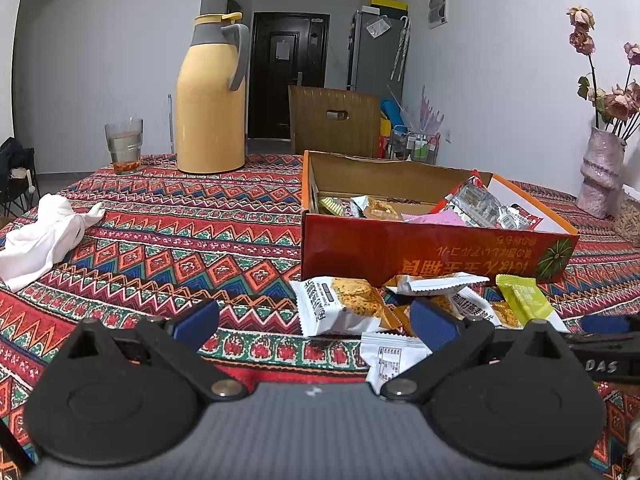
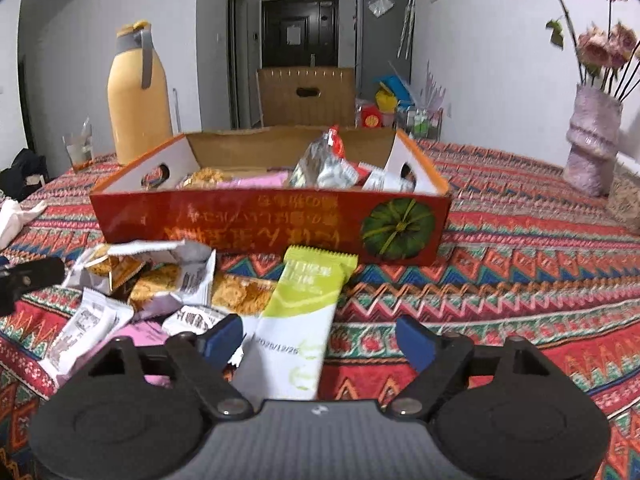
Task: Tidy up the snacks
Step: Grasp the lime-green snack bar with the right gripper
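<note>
A red cardboard box (image 1: 400, 250) (image 2: 240, 220) stands on the patterned tablecloth and holds several snack packets. In front of it lies a loose pile of packets. My left gripper (image 1: 316, 322) is open low over the cloth, with a white cracker packet (image 1: 340, 306) between its blue pads. My right gripper (image 2: 320, 340) is open, and a green-and-white packet (image 2: 308, 304) lies between its fingers, reaching toward the box. More cracker packets (image 2: 160, 276) lie to its left. The right gripper's tip (image 1: 600, 326) shows at the left wrist view's right edge.
A yellow thermos (image 1: 212, 100) (image 2: 138, 92) and a glass (image 1: 124, 146) stand at the far left. A white cloth (image 1: 44, 232) lies on the left. A pink vase with flowers (image 1: 600, 172) (image 2: 592, 144) stands at the right. A chair back (image 1: 334, 120) is behind the box.
</note>
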{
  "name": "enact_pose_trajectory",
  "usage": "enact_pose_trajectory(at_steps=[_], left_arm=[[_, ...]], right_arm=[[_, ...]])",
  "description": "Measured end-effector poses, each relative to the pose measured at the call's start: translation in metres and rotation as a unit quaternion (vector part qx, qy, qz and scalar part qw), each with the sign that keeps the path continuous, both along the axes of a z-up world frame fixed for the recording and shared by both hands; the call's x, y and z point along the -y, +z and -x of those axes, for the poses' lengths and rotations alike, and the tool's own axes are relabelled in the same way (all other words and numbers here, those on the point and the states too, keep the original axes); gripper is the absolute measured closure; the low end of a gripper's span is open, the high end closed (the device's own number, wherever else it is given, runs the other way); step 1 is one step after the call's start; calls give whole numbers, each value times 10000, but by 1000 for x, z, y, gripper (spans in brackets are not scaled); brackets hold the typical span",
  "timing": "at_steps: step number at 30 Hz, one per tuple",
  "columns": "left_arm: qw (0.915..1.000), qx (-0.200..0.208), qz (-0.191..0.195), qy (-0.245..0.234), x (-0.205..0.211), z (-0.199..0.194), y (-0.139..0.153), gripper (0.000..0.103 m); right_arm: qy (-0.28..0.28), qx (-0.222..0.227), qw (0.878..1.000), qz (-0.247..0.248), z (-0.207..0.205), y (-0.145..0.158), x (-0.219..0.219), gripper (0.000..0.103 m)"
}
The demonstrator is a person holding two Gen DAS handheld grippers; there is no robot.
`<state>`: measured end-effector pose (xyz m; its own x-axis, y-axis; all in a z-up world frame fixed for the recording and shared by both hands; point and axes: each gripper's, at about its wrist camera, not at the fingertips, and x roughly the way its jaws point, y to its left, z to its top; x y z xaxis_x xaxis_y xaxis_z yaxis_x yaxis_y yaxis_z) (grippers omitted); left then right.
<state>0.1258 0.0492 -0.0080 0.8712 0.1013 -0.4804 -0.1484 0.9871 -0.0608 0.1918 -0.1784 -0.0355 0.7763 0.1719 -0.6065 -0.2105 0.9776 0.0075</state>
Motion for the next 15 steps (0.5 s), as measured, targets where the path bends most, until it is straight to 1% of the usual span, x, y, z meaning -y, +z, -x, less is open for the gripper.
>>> enact_pose_trajectory(at_steps=[1, 3, 5, 8, 12, 15], left_arm=[[10000, -9, 5, -3, 0, 0, 0, 0], [10000, -28, 8, 2, 0, -1, -1, 0], [10000, -40, 14, 5, 0, -1, -1, 0], [10000, -55, 6, 8, 0, -2, -1, 0], [10000, -80, 4, 25, 0, -3, -2, 0], [9999, -111, -3, 32, 0, -3, -3, 0]], right_arm=[[8, -47, 10000, -8, -2, -4, 0, 31], [-40, -130, 9999, -34, -4, -9, 1, 46], [-141, -162, 9997, -88, -6, -11, 5, 51], [-151, -119, 9998, -60, -4, -12, 6, 52], [32, -81, 10000, 39, -2, -12, 1, 63], [75, -43, 9999, 95, 0, -10, -1, 65]])
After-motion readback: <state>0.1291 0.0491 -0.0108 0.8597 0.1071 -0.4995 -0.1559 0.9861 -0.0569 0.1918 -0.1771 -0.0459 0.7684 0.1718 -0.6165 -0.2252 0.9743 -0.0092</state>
